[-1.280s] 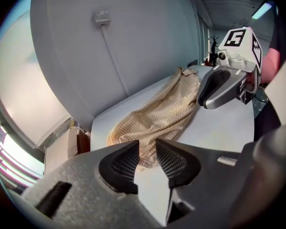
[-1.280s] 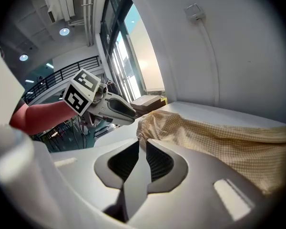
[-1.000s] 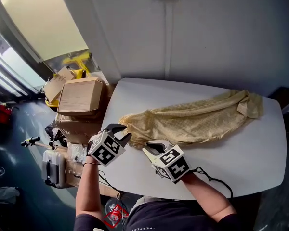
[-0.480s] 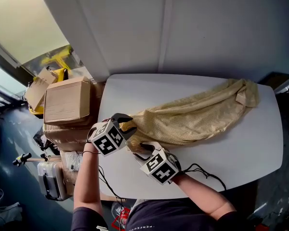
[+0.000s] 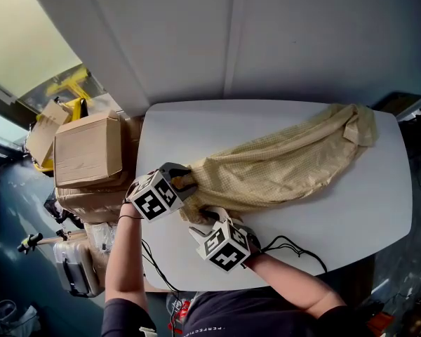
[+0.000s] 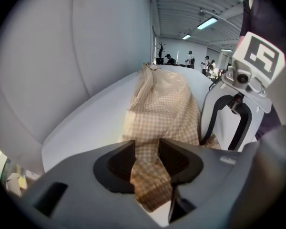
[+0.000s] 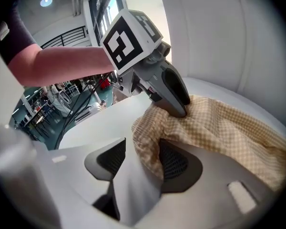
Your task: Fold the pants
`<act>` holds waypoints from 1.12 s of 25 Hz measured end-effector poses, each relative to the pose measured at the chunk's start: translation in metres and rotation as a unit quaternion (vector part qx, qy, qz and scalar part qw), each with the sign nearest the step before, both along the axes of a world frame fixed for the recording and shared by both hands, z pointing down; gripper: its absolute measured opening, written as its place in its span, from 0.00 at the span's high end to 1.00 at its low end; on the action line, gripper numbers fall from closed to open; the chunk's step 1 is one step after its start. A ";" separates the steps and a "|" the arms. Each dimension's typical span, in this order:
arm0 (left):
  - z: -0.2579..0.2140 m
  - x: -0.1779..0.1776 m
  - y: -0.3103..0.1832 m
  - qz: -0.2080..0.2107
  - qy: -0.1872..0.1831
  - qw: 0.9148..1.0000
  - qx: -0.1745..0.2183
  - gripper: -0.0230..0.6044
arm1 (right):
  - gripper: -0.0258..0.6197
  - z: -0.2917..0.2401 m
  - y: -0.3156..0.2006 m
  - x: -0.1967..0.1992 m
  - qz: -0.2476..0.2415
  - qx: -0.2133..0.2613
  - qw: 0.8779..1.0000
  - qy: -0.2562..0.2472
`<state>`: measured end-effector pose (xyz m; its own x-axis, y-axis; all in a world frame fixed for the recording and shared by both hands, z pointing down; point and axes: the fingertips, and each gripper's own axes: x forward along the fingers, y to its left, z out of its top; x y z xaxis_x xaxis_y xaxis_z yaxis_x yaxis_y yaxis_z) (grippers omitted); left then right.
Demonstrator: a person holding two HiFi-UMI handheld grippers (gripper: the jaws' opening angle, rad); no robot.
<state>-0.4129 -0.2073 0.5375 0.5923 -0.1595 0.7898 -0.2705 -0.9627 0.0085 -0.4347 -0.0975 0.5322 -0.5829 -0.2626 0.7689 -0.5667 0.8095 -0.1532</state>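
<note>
Grey panelled wall (image 5: 302, 34) rises behind a white surface (image 5: 368, 216) with rounded corners, which fills the middle of the head view. Across it lie the pants (image 5: 288, 163), tan with a fine check, stretched as a long, loosely bunched band from the near left of the surface to its far right corner, where the cloth is crumpled into folds. Off the left edge, on the floor side, a closed cardboard box (image 5: 88, 149) sits on top of other boxes.

Both grippers work at the near left end of the pants, just beside each other. The left gripper (image 5: 184, 180) is at the tip of the cloth. Its jaws have just been opening, but they stand narrow, and a bunched strip of the pants fills the gap between them and touches both pads. The right gripper (image 5: 205, 217) sits nearer. Its jaws have just been opening too and stand wide, with a fold of the pants lying against one pad and clear of the other. A thin black cable (image 5: 295, 244) trails over the surface by the right forearm.
</note>
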 end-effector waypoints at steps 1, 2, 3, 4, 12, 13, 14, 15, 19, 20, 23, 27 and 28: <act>0.000 0.000 0.000 -0.002 0.004 1.000 -0.005 0.70 | 0.62 0.001 0.000 0.001 0.000 0.005 1.000 0.010; 0.000 0.001 0.000 -0.003 0.008 1.000 -0.009 0.70 | 0.63 0.002 -0.001 0.001 -0.001 0.011 1.000 0.021; 0.000 0.001 0.000 -0.004 0.010 1.000 -0.011 0.70 | 0.65 0.003 -0.002 0.002 -0.001 0.018 0.999 0.031; -0.001 0.001 0.000 -0.003 0.011 1.000 -0.012 0.70 | 0.67 0.003 -0.003 0.003 -0.001 0.025 0.999 0.039; 0.000 0.000 0.000 -0.011 0.012 1.000 -0.008 0.71 | 0.85 0.005 -0.014 0.011 0.024 0.045 0.998 0.048; 0.000 0.000 0.000 -0.012 0.012 1.000 -0.007 0.71 | 0.86 0.004 -0.014 0.012 0.024 0.041 0.998 0.045; -0.001 -0.001 0.000 -0.013 0.012 1.000 -0.008 0.71 | 0.87 0.004 -0.013 0.012 0.023 0.035 0.998 0.041; -0.002 -0.003 0.001 -0.013 0.012 1.000 -0.011 0.71 | 0.88 0.003 -0.011 0.012 0.020 0.026 0.999 0.036; -0.007 -0.011 0.013 0.005 0.002 1.000 -0.031 0.71 | 0.90 -0.001 0.005 0.009 0.008 -0.013 1.000 0.009; -0.006 -0.013 0.019 0.013 -0.003 0.999 -0.034 0.71 | 0.90 -0.002 0.010 0.008 0.005 -0.020 1.000 0.002; -0.006 -0.022 0.035 0.032 -0.018 0.998 -0.044 0.71 | 0.90 -0.008 0.026 0.001 -0.009 -0.038 0.999 -0.020; -0.016 -0.028 0.047 0.043 -0.026 0.997 -0.052 0.74 | 0.90 -0.022 0.037 -0.002 -0.008 -0.056 0.997 -0.055; -0.021 -0.028 0.048 0.044 -0.026 0.997 -0.051 0.77 | 0.90 -0.026 0.038 -0.001 -0.003 -0.060 0.996 -0.063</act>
